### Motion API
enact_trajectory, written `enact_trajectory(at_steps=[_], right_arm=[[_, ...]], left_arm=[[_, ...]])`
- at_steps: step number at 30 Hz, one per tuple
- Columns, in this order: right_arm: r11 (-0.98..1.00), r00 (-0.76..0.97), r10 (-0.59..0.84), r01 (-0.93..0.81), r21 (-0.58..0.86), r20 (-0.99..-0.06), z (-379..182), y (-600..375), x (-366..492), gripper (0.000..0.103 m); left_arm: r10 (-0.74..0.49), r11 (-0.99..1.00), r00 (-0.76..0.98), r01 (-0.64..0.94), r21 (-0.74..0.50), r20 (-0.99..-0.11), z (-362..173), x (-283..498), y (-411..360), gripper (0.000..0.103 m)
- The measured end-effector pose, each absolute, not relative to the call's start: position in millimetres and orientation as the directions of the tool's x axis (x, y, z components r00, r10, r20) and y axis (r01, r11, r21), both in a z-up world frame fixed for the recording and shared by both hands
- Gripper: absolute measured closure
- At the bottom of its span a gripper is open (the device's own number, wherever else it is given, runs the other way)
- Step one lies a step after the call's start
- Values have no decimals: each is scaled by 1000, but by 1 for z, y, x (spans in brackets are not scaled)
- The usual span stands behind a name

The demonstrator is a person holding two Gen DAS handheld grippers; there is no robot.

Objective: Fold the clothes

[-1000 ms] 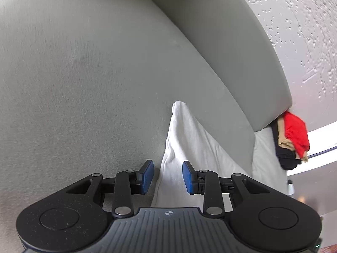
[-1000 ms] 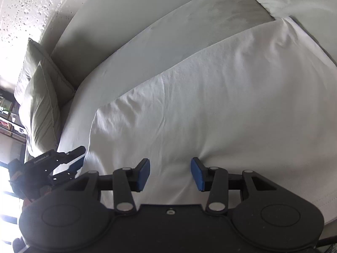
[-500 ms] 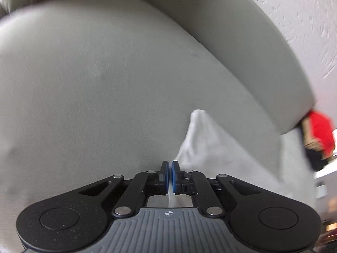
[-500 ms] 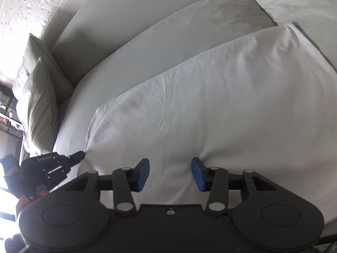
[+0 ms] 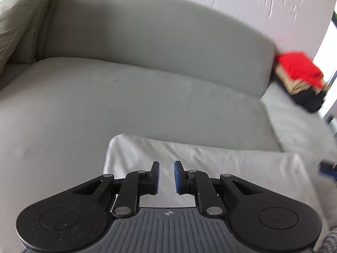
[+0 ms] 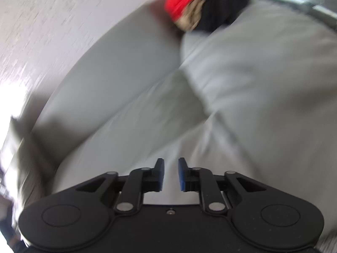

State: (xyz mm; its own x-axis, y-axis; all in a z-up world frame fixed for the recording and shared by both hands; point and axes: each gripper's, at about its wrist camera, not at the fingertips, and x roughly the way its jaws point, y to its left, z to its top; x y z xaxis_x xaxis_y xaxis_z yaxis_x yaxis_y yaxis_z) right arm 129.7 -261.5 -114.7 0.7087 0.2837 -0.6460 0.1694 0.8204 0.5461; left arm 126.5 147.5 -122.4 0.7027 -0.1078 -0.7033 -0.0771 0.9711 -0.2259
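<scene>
Our left gripper (image 5: 166, 177) has a narrow gap between its blue pads, the jaws opening, nothing pinched; the white cloth (image 5: 210, 160) lies folded on the sofa seat (image 5: 105, 97) just beneath it. Our right gripper (image 6: 170, 175) also shows a narrow gap, jaws closing with nothing between them, tilted down over the grey cushions (image 6: 263, 73). That view is badly blurred. A stack of red, tan and black clothes (image 5: 301, 80) sits at the sofa's far end.
</scene>
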Motion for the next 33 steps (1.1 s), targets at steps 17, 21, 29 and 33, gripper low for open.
enact_trajectory(at_steps=[17, 21, 29, 33], right_arm=[[814, 612, 211, 321, 483, -762, -173, -292, 230, 100], [783, 673, 165, 355, 511, -721, -166, -308, 216, 103], [740, 657, 410, 166, 652, -633, -163, -285, 195, 89], [766, 576, 438, 163, 622, -690, -192, -260, 207, 96]], left_arm=[[-23, 979, 599, -148, -138, -801, -160, 171, 150, 90], [-20, 974, 606, -167, -151, -795, -158, 170, 153, 86], [-146, 969, 690, -44, -243, -709, -140, 158, 144, 90], [51, 982, 634, -172, -77, -771, -156, 174, 148, 82]])
